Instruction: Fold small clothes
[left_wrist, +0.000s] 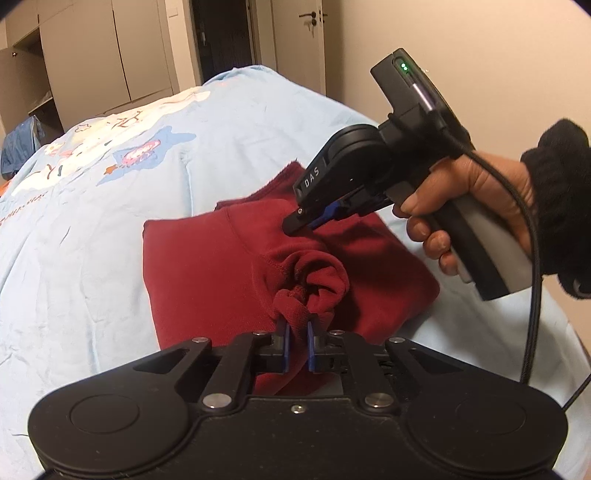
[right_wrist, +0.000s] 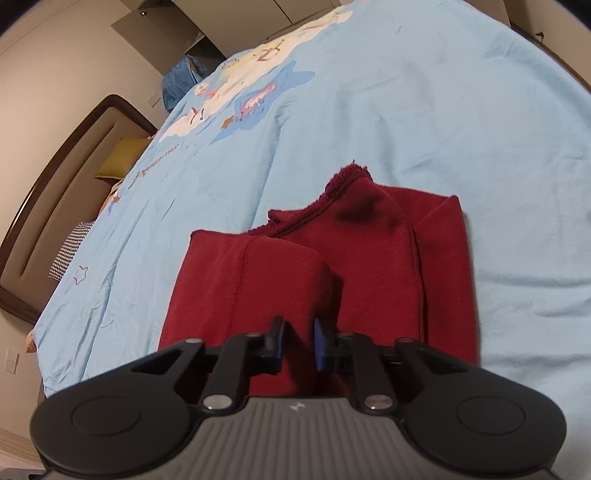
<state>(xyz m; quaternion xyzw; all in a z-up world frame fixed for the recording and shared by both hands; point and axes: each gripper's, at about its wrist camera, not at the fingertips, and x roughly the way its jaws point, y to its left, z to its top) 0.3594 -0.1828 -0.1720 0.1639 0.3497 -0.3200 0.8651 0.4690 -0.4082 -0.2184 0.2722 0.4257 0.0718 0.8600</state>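
Now the red top lies partly folded on the blue bed cover, with the left gripper and right gripper both pinching its cloth, so a hard tug could mess up the folds.

A bed covered by a light blue sheet printed with cartoon figures toward its far end. A dark red garment, partly folded, lies directly on the sheet near the bed's near edge. A yellow pillow and a checked cloth lie at the headboard edge.
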